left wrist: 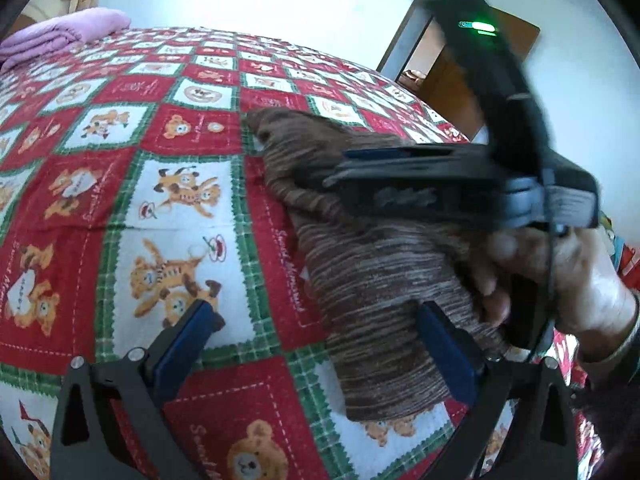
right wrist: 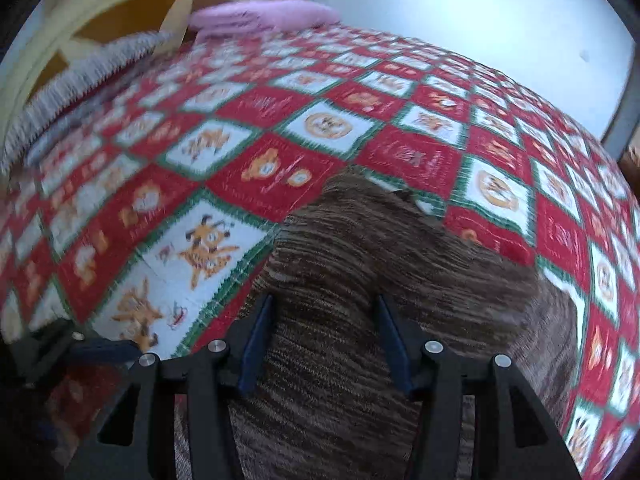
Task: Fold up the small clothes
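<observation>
A brown striped knit garment (left wrist: pixel 360 264) lies partly folded on the red, white and green patchwork quilt (left wrist: pixel 132 148). My left gripper (left wrist: pixel 316 312) stands open low over its near end, with the right finger (left wrist: pixel 436 332) against the cloth's edge and the left finger (left wrist: pixel 196 320) over bare quilt. A hand (left wrist: pixel 568 272) holds my right gripper (left wrist: pixel 336 168) flat over the garment's middle. In the right wrist view the garment (right wrist: pixel 340 248) fills the space between that gripper's (right wrist: pixel 322 306) parted fingers and spreads past them. The pads do not visibly press on it.
A folded pink blanket (left wrist: pixel 68 32) lies at the far corner of the bed, by a cream headboard (right wrist: pixel 80 8). A grey fringed cover (right wrist: pixel 80 76) lies along the bed's left side. An open doorway (left wrist: pixel 440 76) shows beyond the bed's far right edge.
</observation>
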